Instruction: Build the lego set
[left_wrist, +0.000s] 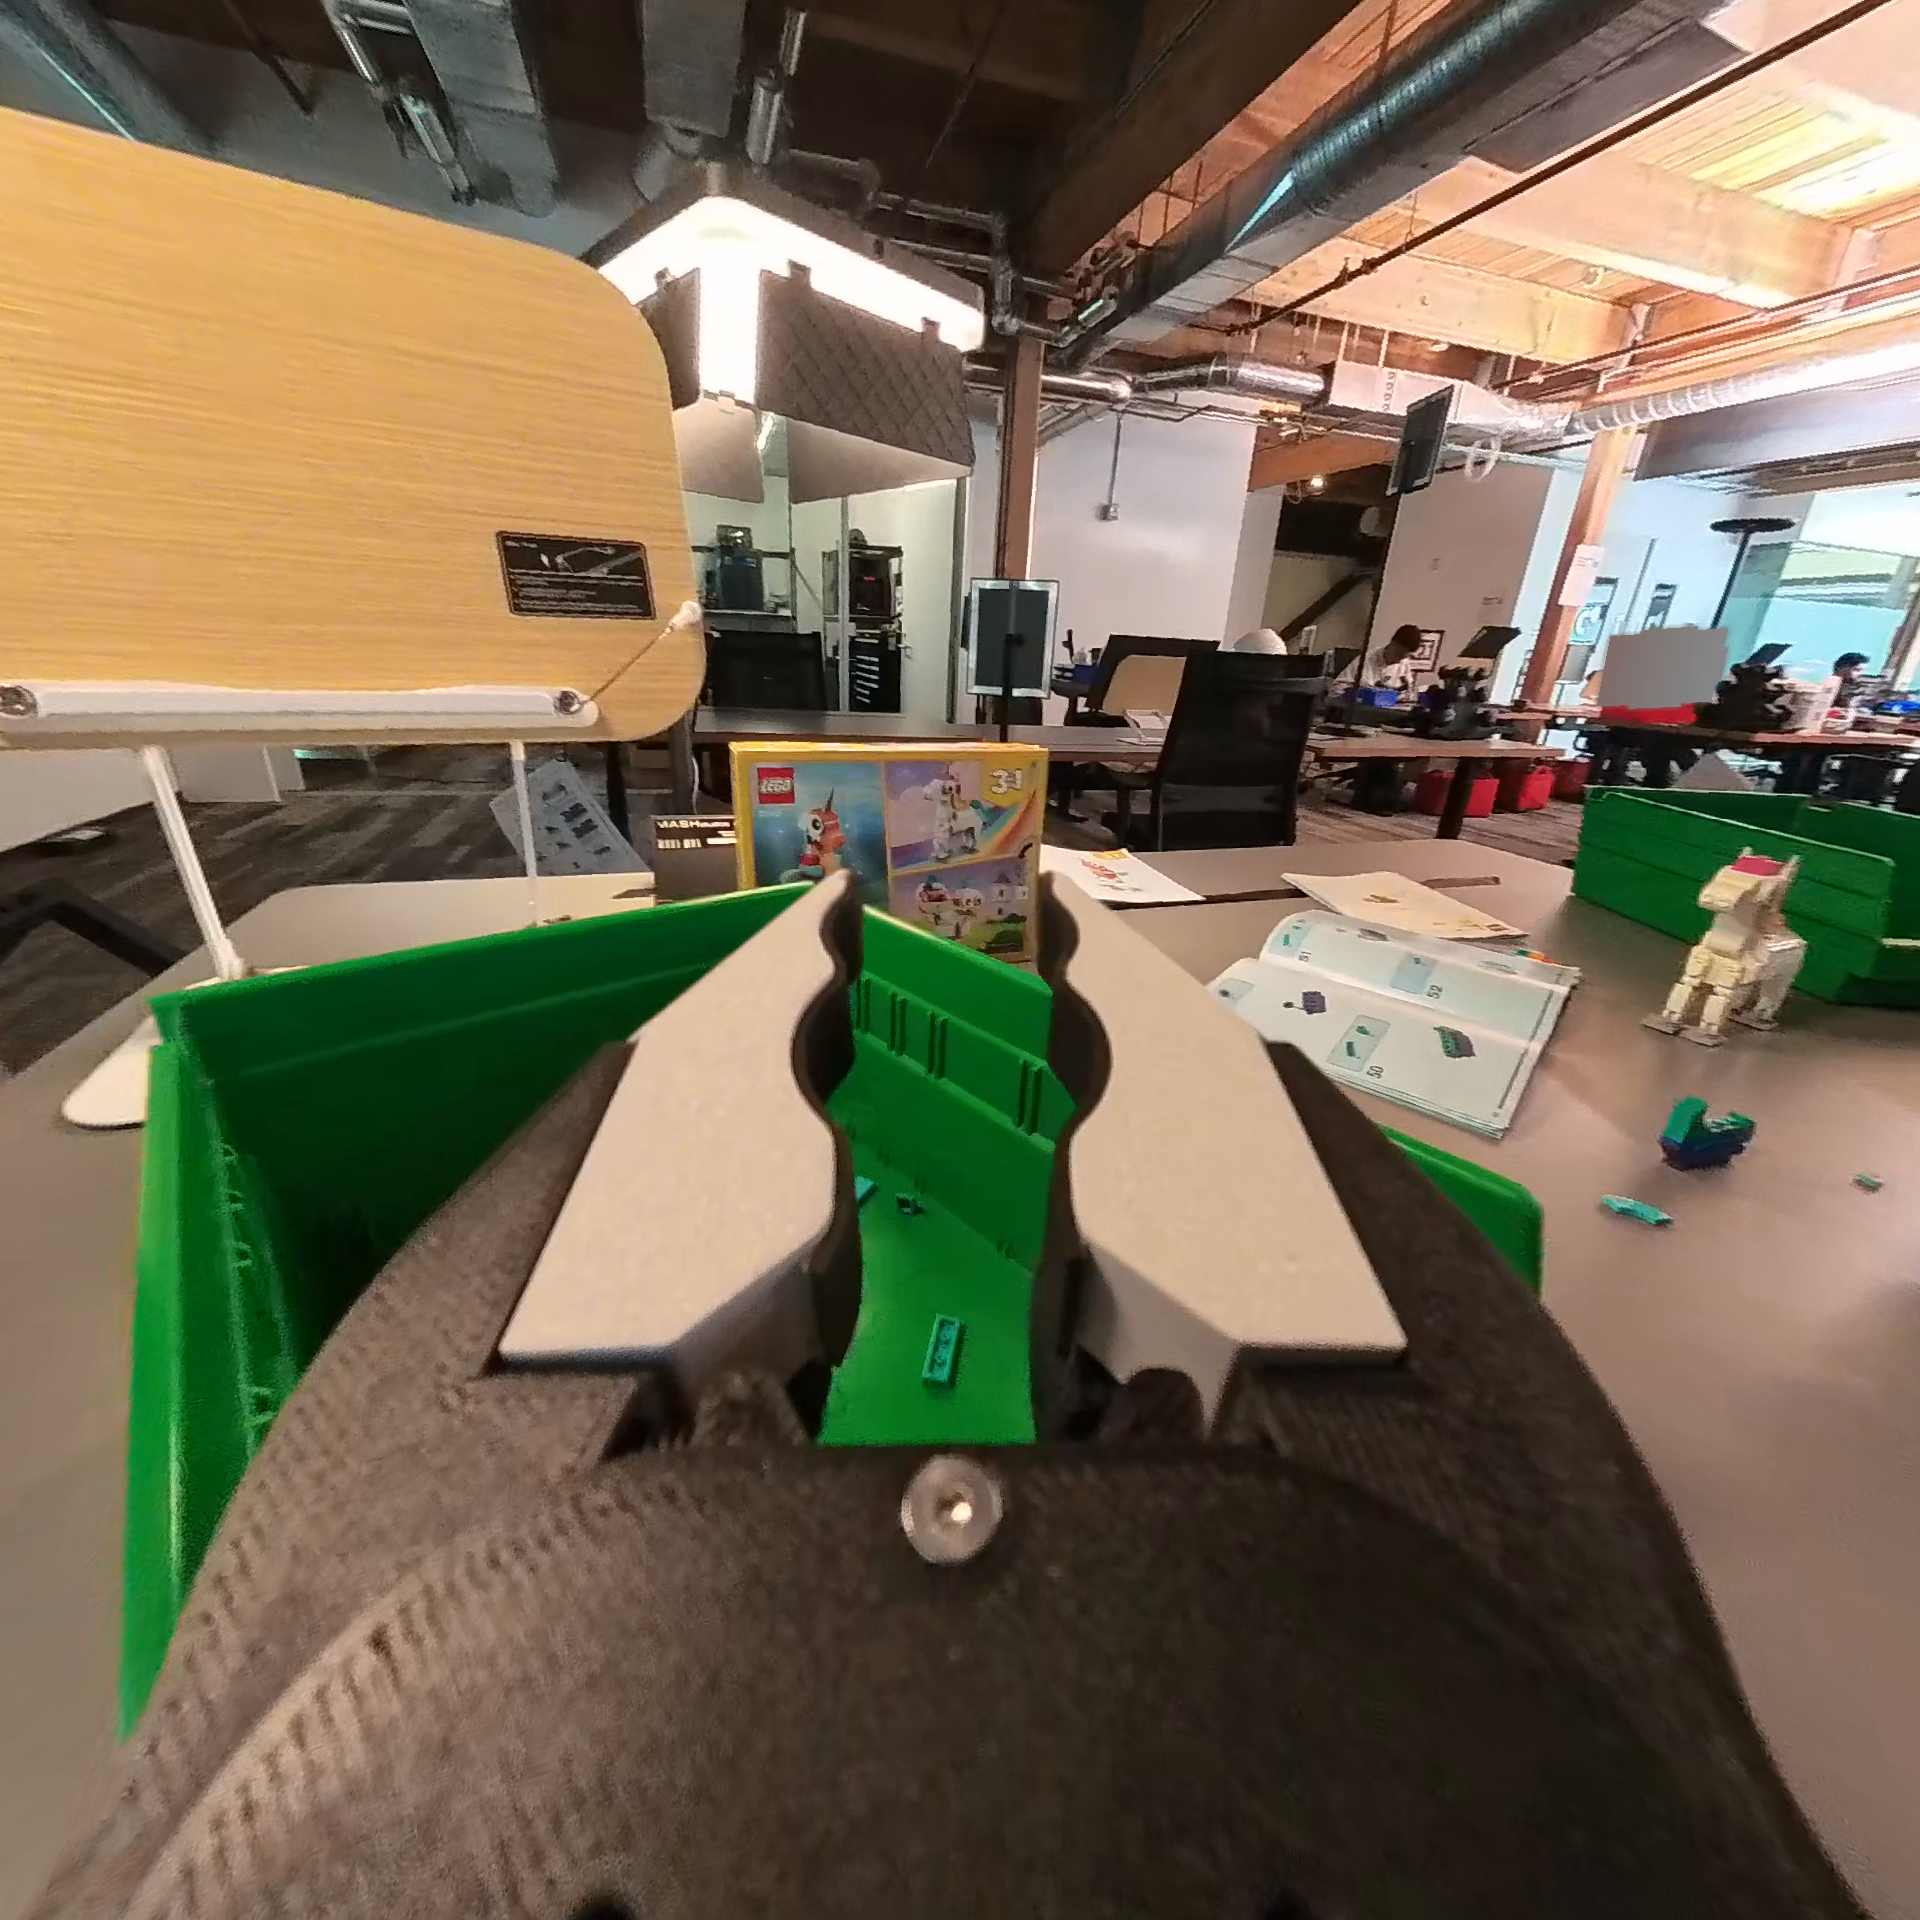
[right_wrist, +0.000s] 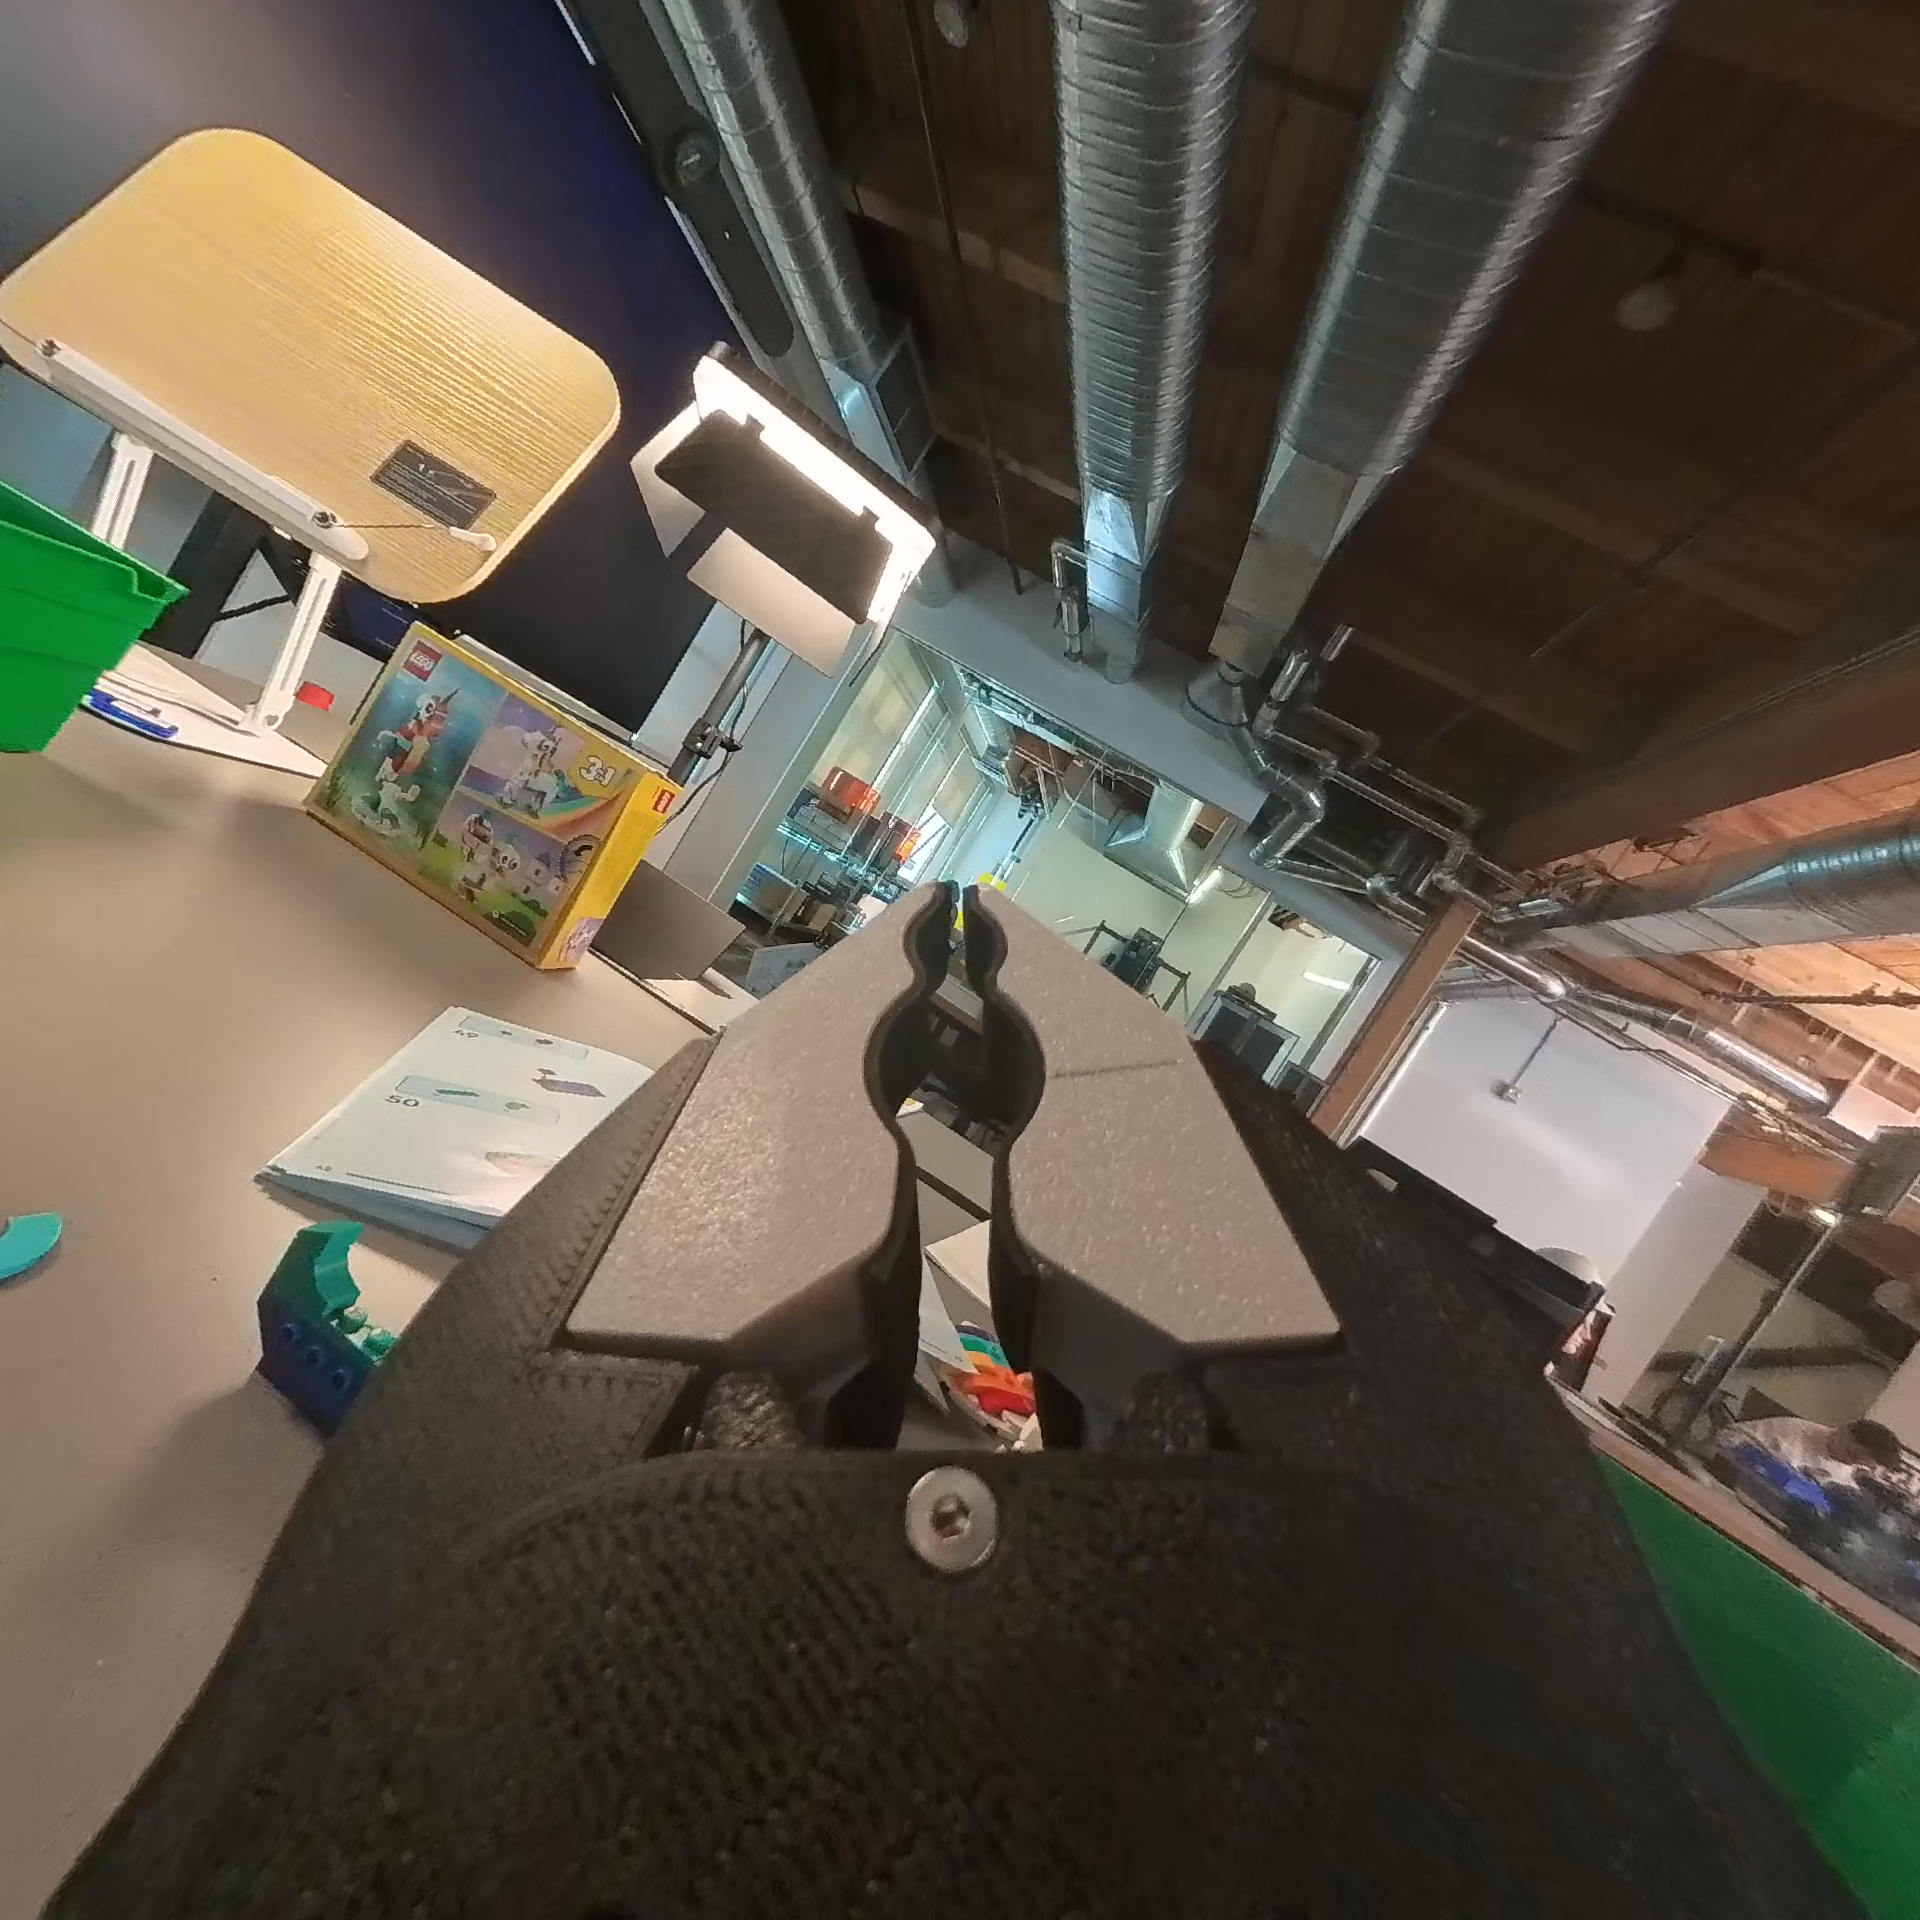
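Observation:
My left gripper (left_wrist: 951, 904) is open and empty, its grey fingers (left_wrist: 707, 1122) reaching into a green bin (left_wrist: 416, 1039). On the bin floor between the fingers lie a teal plate (left_wrist: 940, 1351) and a smaller teal piece (left_wrist: 909, 1205). A small blue and teal assembly (left_wrist: 1704, 1132) stands on the grey table to the right; it also shows in the right wrist view (right_wrist: 322, 1320). My right gripper (right_wrist: 956, 899) is shut with nothing between its tips, tilted up above the table. An open instruction booklet (left_wrist: 1392, 1029) (right_wrist: 447, 1122) lies beyond the assembly.
The lego box (left_wrist: 883, 821) (right_wrist: 488, 800) stands behind the bin. A cream animal model (left_wrist: 1735, 956) and stacked green bins (left_wrist: 1766, 873) are at the right. Loose teal pieces (left_wrist: 1636, 1210) lie on the table. A wooden book stand (left_wrist: 312, 468) rises at the left. Some 45 cm of space lies between my two pairs of fingers.

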